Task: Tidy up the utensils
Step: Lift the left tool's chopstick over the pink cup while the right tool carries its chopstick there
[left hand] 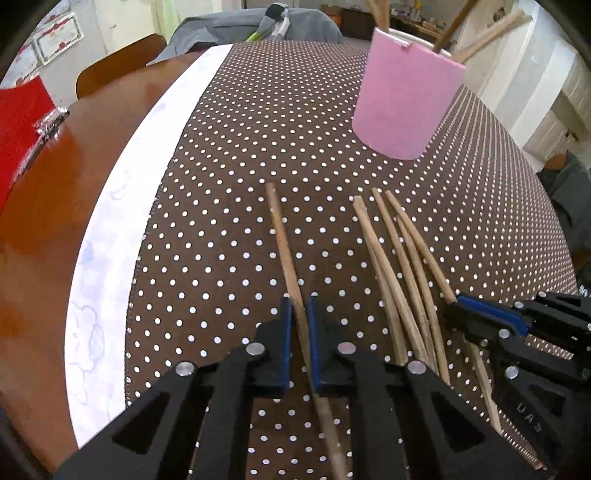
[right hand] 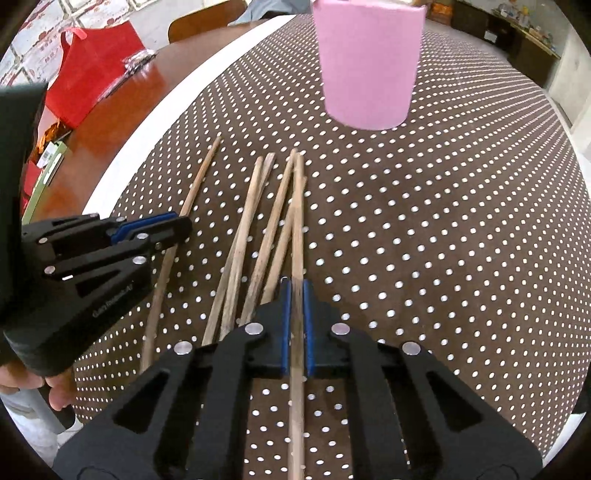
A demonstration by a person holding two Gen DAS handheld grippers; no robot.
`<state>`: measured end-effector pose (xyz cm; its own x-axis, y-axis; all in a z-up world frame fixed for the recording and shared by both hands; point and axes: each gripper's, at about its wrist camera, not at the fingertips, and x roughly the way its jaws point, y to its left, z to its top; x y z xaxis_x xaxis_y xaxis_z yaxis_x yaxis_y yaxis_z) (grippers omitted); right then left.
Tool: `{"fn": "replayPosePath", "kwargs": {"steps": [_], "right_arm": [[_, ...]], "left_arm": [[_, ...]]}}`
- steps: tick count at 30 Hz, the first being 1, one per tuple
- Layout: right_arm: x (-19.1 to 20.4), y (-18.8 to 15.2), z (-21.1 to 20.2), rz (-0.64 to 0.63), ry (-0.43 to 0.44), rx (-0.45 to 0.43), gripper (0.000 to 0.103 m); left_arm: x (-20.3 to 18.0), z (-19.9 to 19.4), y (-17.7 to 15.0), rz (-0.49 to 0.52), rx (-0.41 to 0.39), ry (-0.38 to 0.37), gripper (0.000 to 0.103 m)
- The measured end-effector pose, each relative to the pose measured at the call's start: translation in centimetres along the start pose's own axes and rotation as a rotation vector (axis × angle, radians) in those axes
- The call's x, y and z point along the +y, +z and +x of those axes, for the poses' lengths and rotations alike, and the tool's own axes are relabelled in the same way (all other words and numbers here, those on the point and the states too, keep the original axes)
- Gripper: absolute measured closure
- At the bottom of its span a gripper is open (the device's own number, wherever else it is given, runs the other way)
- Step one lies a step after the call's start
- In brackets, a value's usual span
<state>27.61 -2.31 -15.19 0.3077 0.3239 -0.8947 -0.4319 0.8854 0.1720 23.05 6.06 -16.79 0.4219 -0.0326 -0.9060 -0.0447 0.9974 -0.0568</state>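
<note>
Left wrist view: left gripper (left hand: 299, 325) has its fingers clamped on one chopstick (left hand: 284, 240) lying apart from the pile (left hand: 399, 266) on the bench (left hand: 221, 184); right gripper (right hand: 295, 317) has fingers closed on the pile's rightmost stick (right hand: 297, 221). Cup (left hand: 406, 99) stands ahead, already holding sticks. Lift each clear of neighbours, tip upright, drop in without knocking the cup.

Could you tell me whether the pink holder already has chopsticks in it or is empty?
Not empty: in the left wrist view, several wooden chopsticks stick up out of the pink holder, which stands upright on the dotted tablecloth.
</note>
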Motion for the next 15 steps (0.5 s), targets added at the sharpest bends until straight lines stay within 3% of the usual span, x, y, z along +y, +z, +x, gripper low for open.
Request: {"fn": "replayPosePath", "kwargs": {"steps": [6, 15], "right_arm": [[-1.8, -0.7, -2.4, 0.038, 0.025, -0.088, 0.097], [-4.2, -1.4, -7.8, 0.075, 0.066, -0.300, 0.097]], "left_arm": [[0.8, -0.7, -0.1, -0.041, -0.050, -0.109, 0.097], [0.9, -7.0, 1.0, -0.031, -0.301, -0.208, 0.097]]}}
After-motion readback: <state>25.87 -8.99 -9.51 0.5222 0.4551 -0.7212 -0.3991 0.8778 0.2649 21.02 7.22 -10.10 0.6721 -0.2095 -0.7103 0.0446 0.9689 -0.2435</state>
